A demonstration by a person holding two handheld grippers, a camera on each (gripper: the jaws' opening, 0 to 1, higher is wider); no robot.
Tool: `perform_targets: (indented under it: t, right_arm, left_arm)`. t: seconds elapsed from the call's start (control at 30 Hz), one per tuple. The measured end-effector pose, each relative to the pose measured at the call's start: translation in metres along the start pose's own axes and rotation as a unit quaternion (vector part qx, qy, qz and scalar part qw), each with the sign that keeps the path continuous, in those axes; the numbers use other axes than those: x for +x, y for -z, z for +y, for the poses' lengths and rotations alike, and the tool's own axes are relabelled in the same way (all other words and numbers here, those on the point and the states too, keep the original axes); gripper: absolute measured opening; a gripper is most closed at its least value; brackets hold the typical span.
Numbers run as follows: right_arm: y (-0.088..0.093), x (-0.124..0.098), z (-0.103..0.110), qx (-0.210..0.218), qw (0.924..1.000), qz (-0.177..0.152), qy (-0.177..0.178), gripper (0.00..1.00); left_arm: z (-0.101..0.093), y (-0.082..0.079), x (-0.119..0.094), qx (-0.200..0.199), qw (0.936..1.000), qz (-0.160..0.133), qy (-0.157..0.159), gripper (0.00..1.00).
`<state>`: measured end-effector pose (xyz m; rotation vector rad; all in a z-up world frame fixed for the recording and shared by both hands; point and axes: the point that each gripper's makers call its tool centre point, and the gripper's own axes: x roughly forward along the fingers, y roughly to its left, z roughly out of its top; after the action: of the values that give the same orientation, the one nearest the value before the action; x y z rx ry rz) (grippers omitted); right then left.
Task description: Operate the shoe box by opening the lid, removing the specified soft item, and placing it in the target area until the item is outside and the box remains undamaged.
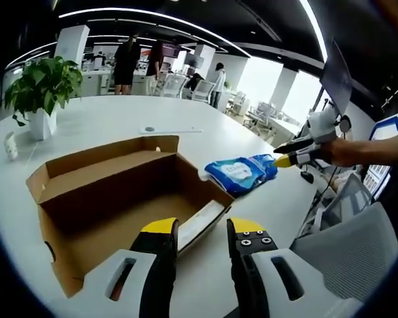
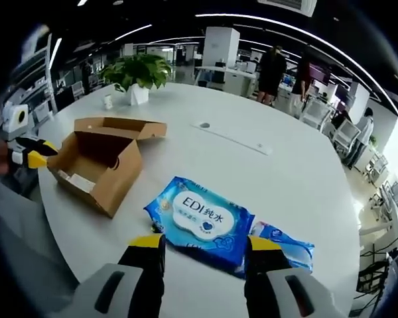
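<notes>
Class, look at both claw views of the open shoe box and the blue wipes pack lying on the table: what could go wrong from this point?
1. The right claw is open with the wipes pack lying between its jaws; pulling back carelessly could snag and drag the pack.
2. The left claw is open close to the shoe box; a push could crease its near cardboard wall or open lid.
3. The box sits near the table edge, so a nudge might tip it off.
</notes>
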<state>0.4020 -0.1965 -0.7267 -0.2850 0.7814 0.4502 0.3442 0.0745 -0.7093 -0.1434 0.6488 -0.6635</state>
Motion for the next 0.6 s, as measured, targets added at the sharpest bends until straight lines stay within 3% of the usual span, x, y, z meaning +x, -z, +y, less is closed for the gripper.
perform_targets:
  t: [0.17, 0.23, 0.4, 0.6]
  right_arm:
    - [-0.007, 0.008, 0.019, -0.005, 0.9998, -0.006, -0.018, 0.46]
    - [-0.006, 0.012, 0.022, -0.028, 0.9994, -0.004, -0.02, 0.46]
    - [-0.004, 0.024, 0.034, -0.018, 0.9992, -0.009, -0.033, 0.46]
    - [-0.013, 0.033, 0.051, -0.008, 0.9983, -0.023, -0.054, 0.46]
  left_arm:
    - [0.0, 0.0, 0.0, -0.001, 1.0, 0.0, 0.001, 0.29]
    - [0.0, 0.0, 0.0, 0.0, 1.0, 0.001, 0.0, 0.29]
    - [0.003, 0.002, 0.0, -0.001, 1.0, 0.004, -0.003, 0.29]
    - [0.006, 0.006, 0.0, 0.01, 0.9998, 0.013, -0.013, 0.29]
